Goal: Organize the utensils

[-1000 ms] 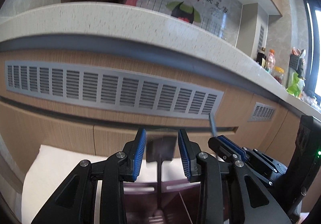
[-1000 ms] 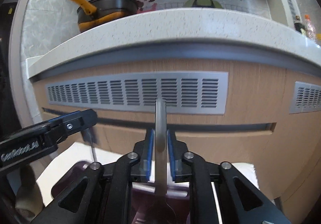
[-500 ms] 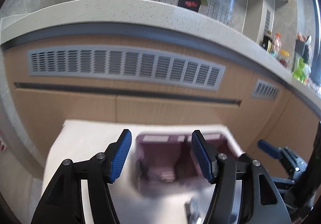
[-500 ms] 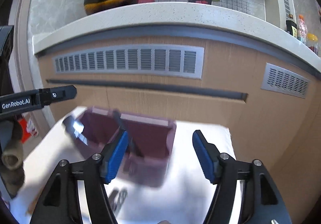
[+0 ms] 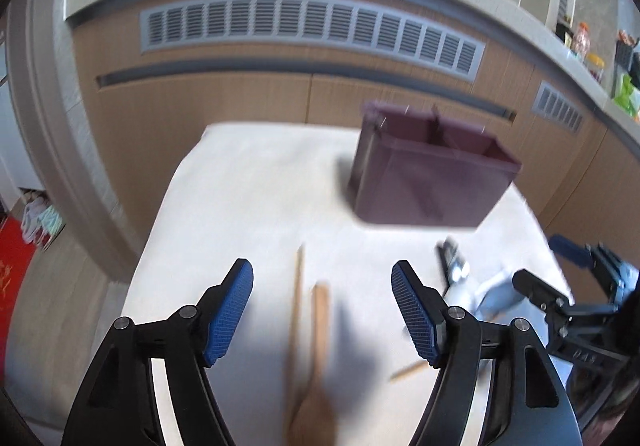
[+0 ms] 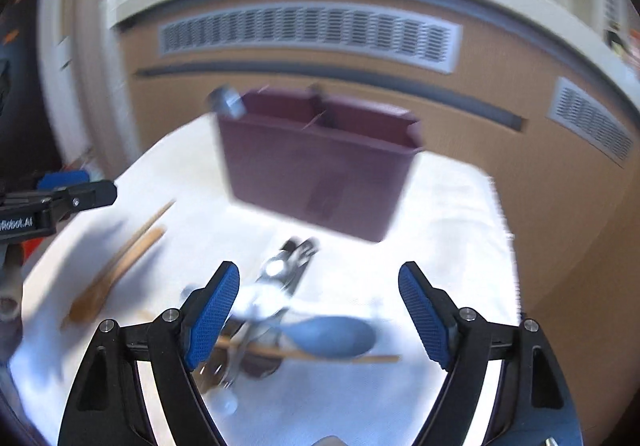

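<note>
**Both grippers come in empty for the next utensils**

The left gripper (image 5: 322, 310) has nothing between its blue pads and its jaws are opening. Directly ahead of it at 12 o'clock lie a wooden spoon (image 5: 316, 358) and a chopstick (image 5: 297, 310), side by side on the white table (image 5: 248, 182). The right gripper (image 6: 319, 310) is likewise released, jaws opening, with a heap of metal utensils (image 6: 280, 274) and a blue spoon (image 6: 332, 334) near its left finger, toward 10 o'clock. A second chopstick (image 6: 328, 357) lies crosswise under that heap.

Further out, the maroon utensil holder (image 5: 432, 182) stands at 1 o'clock from the left gripper and 12 o'clock from the right one, its divider making two compartments; something metal pokes from its left end, too blurred to name.

To do this pick well, I would line each pair of pads across a single handle, straddling it before closing. The wooden pieces lie close together, so closing on both is the risk. On the right, take the topmost piece so the pile is not dragged.
</note>
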`<state>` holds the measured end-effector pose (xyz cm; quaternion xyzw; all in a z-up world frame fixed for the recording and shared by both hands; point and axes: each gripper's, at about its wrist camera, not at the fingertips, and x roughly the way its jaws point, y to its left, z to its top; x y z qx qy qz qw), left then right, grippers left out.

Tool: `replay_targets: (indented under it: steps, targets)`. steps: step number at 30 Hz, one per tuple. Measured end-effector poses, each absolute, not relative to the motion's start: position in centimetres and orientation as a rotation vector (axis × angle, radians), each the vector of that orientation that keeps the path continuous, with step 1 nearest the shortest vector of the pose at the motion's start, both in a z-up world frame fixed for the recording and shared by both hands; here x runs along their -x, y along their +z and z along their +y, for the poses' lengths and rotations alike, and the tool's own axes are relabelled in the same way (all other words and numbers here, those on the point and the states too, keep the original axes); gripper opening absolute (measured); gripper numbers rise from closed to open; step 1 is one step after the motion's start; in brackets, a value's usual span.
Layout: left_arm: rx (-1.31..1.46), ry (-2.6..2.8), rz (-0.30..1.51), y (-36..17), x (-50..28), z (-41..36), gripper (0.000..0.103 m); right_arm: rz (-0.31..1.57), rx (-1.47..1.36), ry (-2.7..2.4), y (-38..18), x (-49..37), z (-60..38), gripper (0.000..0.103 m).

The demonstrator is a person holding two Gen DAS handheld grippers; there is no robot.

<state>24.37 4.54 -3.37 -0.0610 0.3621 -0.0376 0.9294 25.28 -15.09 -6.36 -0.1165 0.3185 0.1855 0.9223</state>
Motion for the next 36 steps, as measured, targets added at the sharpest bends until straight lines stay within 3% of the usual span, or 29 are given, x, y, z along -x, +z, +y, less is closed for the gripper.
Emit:
replay_targets:
  steps: [11,13,15,18,22,32,34,36]
  targets:
    - [0.151,-0.104,0.87,-7.2,-22.3,6.6,0.073,0.778,0.485,0.603,-9.3,-28.5,-12.0,0.077]
    - [0.16,-0.109,0.887,-7.6,-22.2,6.7,0.073,0.813,0.478,0.599,-9.8,-29.2,-11.9,0.068]
    - [0.153,-0.108,0.899,-7.9,-22.1,6.8,0.073,0.842,0.449,0.616,-10.1,-29.6,-12.0,0.065]
    - [0.138,-0.11,0.916,-8.2,-21.8,6.9,0.073,0.885,0.408,0.627,-10.2,-29.8,-11.9,0.044]
    - [0.121,-0.128,0.939,-8.5,-21.4,6.5,0.073,0.892,0.396,0.566,-9.7,-29.3,-11.9,0.039]
    - [0.055,-0.211,0.906,-8.1,-18.3,4.7,0.073,0.915,0.306,0.396,-7.7,-27.2,-15.4,0.038]
    - [0.065,-0.211,0.884,-8.0,-17.9,4.6,0.071,0.918,0.282,0.379,-7.5,-26.7,-16.1,0.038]
    - [0.057,-0.193,0.86,-8.0,-17.6,4.4,0.061,0.916,0.261,0.364,-7.2,-26.3,-16.6,0.038]
